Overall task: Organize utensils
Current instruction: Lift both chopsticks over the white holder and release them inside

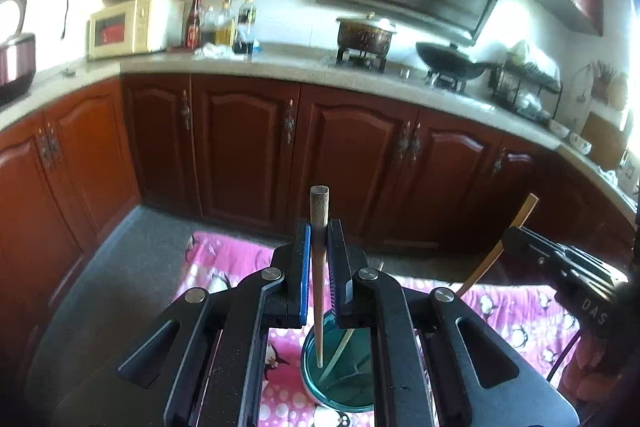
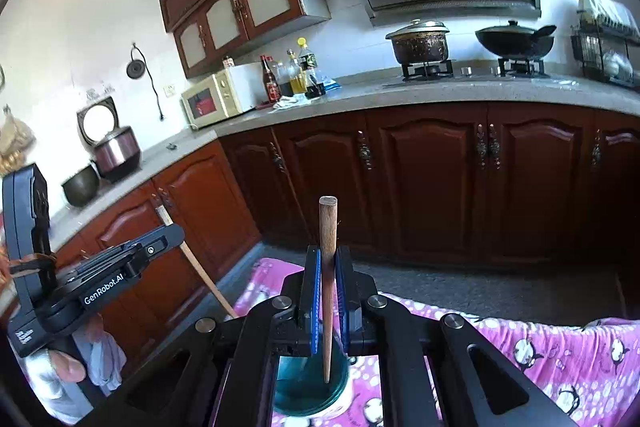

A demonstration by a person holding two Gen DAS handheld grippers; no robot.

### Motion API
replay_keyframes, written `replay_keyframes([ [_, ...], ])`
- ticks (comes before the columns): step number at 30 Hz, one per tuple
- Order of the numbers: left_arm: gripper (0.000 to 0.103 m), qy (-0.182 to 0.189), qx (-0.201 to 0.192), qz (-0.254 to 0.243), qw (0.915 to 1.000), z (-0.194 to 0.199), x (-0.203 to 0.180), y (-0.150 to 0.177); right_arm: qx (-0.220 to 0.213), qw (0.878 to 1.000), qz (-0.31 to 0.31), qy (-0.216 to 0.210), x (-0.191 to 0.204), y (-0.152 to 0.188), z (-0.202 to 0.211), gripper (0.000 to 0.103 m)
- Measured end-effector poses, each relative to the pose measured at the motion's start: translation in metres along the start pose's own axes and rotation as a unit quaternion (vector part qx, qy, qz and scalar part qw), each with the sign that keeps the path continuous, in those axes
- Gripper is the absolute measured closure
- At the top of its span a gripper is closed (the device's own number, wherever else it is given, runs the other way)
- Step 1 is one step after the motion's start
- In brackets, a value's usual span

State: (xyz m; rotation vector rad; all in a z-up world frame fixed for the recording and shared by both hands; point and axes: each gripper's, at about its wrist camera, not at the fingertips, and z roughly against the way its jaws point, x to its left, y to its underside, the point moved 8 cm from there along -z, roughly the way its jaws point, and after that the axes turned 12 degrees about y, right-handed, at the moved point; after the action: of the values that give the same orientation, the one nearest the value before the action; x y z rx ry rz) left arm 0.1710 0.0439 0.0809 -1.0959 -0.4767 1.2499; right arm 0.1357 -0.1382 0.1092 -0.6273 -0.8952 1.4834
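Note:
My left gripper [image 1: 319,231] is shut on a light wooden chopstick [image 1: 318,267], held upright with its thin tip inside a teal cup [image 1: 340,387] below. Another pale stick [image 1: 338,355] leans inside that cup. My right gripper [image 2: 328,259] is shut on a darker brown chopstick [image 2: 328,287], also upright, its tip dipping into the teal cup [image 2: 308,395]. Each gripper shows in the other's view: the right one [image 1: 560,259] at the right edge, the left one [image 2: 120,267] at the left, each with its chopstick.
The cup stands on a pink penguin-print cloth [image 1: 224,259], which also shows in the right wrist view [image 2: 560,355]. Beyond is grey floor [image 1: 120,267], dark red cabinets [image 1: 248,147], and a counter with a microwave [image 1: 128,27], bottles [image 1: 224,23], a pot [image 1: 366,33] and a wok [image 1: 452,61].

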Motion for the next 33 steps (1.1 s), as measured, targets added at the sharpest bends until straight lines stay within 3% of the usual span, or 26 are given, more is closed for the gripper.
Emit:
replay_keyframes([
  [9,0.096,-0.003,0.050,0.018,0.9986,-0.028,0.012,0.043,0.077,0.996,-0.025,-0.024,-0.004,0.049,-0.049,0.096],
  [17,0.096,-0.005,0.061,0.026,0.9978,-0.034,0.014,0.048,0.127,0.989,-0.059,-0.044,-0.013,0.069,-0.074,0.093],
  [20,0.091,-0.003,0.063,0.032,0.9975,-0.034,0.014,0.048,0.131,0.989,-0.064,-0.041,-0.016,0.074,-0.075,0.074],
  [28,0.065,0.005,0.058,0.036,0.9976,-0.019,0.008,0.051,0.134,0.989,-0.055,-0.040,-0.019,0.085,-0.063,0.072],
  [33,0.060,0.003,0.057,0.026,0.9980,-0.009,-0.001,0.056,0.134,0.988,-0.061,-0.039,-0.025,0.092,-0.050,0.063],
])
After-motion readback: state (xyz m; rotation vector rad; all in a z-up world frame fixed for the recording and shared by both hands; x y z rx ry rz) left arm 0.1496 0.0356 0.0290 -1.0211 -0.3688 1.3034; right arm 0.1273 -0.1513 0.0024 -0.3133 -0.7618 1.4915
